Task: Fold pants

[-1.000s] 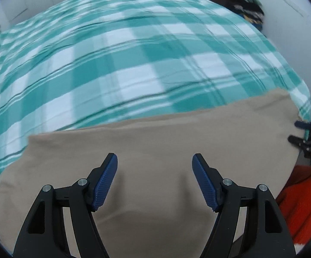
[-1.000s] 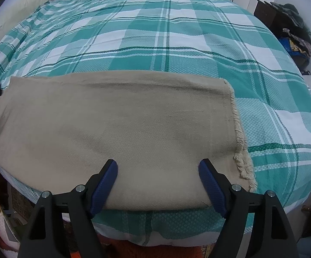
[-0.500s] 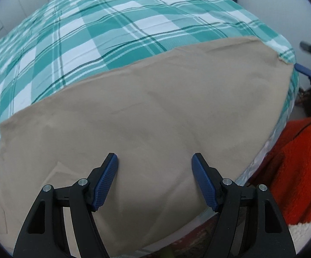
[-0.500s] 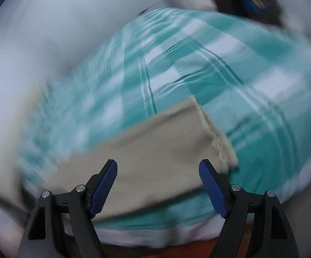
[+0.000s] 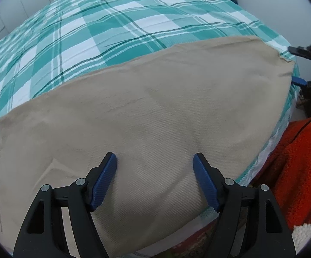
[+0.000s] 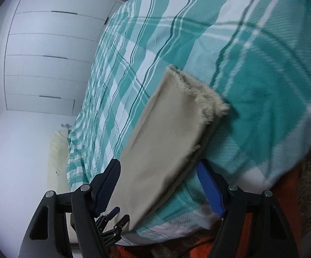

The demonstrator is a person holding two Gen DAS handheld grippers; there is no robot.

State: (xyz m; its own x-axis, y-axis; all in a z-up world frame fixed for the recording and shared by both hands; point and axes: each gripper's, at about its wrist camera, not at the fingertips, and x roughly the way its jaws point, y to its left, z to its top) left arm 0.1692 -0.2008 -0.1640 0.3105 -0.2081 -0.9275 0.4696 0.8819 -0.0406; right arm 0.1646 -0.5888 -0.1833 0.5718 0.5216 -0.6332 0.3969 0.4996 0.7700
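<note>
One fold at least looks done: pants (image 5: 147,116) lie flat, doubled, along near edge of bed (image 5: 116,28). Left tool (image 5: 155,167) above pants, wide open, empty. Right tool (image 6: 158,172) open, jaws just closing either side of frayed-hem end, not yet gripping. Further folds remain.

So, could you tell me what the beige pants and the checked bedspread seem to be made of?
Beige pants: likely cotton twill, matte; fine diagonal ribs, and a frayed raw hem. Checked bedspread: probably woven cotton, matte; a small raised weave shows in the teal squares.
</note>
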